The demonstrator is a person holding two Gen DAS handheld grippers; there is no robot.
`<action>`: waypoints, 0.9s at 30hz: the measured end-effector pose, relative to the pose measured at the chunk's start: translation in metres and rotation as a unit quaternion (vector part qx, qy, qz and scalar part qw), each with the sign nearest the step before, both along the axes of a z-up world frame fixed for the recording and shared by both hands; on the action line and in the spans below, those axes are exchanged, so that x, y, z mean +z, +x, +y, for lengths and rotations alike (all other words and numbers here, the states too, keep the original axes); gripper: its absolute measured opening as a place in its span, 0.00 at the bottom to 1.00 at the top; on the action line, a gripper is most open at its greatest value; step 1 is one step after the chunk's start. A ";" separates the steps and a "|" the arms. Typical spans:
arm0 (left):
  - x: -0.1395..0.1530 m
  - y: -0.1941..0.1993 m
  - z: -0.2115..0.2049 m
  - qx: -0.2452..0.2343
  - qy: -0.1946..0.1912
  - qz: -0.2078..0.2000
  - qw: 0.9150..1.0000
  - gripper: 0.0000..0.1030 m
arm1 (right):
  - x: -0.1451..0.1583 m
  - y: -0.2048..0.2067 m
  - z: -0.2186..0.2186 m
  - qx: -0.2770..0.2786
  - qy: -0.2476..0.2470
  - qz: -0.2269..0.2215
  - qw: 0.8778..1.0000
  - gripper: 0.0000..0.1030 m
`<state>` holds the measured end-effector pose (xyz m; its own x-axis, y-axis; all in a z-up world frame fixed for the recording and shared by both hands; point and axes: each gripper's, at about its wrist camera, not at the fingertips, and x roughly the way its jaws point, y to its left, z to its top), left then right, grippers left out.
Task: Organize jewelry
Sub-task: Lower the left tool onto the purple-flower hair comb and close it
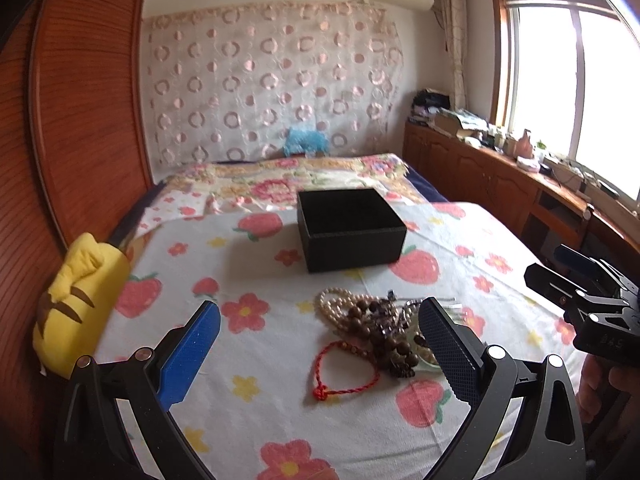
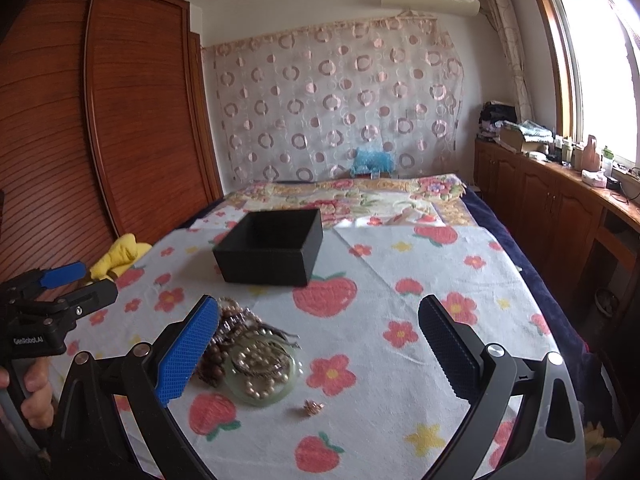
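An open black box sits on the flowered bed cover; it also shows in the right wrist view. In front of it lies a pile of jewelry: pearl necklace, brown wooden beads, a red string bracelet. In the right wrist view a pale green bangle with pearls lies beside a small gold piece. My left gripper is open over the pile, empty. My right gripper is open and empty, the pile by its left finger.
A yellow plush toy lies at the bed's left edge by the wooden wardrobe. A wooden cabinet with clutter runs along the right under the window. The bed cover extends to the right of the pile.
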<state>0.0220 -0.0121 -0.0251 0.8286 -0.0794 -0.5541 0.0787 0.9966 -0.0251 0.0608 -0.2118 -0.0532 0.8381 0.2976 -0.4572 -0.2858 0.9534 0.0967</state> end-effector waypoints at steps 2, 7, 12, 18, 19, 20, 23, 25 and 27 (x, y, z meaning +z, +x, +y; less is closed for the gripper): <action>-0.007 0.005 -0.002 -0.009 -0.002 0.011 1.000 0.93 | -0.008 0.003 -0.002 0.004 -0.005 0.008 1.000 0.96; -0.022 0.018 -0.009 -0.032 -0.006 0.032 0.999 0.93 | -0.028 0.011 -0.004 0.019 -0.017 0.034 0.999 0.85; -0.028 0.027 -0.013 -0.051 -0.016 0.049 0.997 0.86 | -0.043 0.016 -0.005 0.034 -0.030 0.060 0.997 0.78; -0.033 0.047 -0.022 -0.089 -0.040 0.079 0.992 0.66 | -0.057 0.020 -0.006 0.041 -0.034 0.076 0.996 0.77; -0.033 0.052 -0.023 -0.095 -0.046 0.084 0.991 0.63 | -0.058 0.019 -0.006 0.043 -0.035 0.077 0.995 0.77; -0.034 0.057 -0.024 -0.098 -0.049 0.090 0.990 0.59 | -0.059 0.019 -0.005 0.044 -0.036 0.079 0.995 0.77; -0.038 0.070 -0.027 -0.104 -0.055 0.107 0.987 0.46 | -0.060 0.019 -0.004 0.050 -0.037 0.081 0.995 0.77; -0.043 0.078 -0.030 -0.109 -0.059 0.121 0.985 0.42 | -0.060 0.019 -0.003 0.053 -0.036 0.082 0.995 0.77; -0.046 0.083 -0.031 -0.113 -0.068 0.136 0.982 0.35 | -0.059 0.018 -0.003 0.054 -0.035 0.082 0.995 0.77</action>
<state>0.1052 -0.0431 -0.0715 0.6045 -0.3323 -0.7240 0.2693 0.9406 -0.2069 0.0791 -0.2145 -0.1121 0.7157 0.3447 -0.6074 -0.3734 0.9238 0.0844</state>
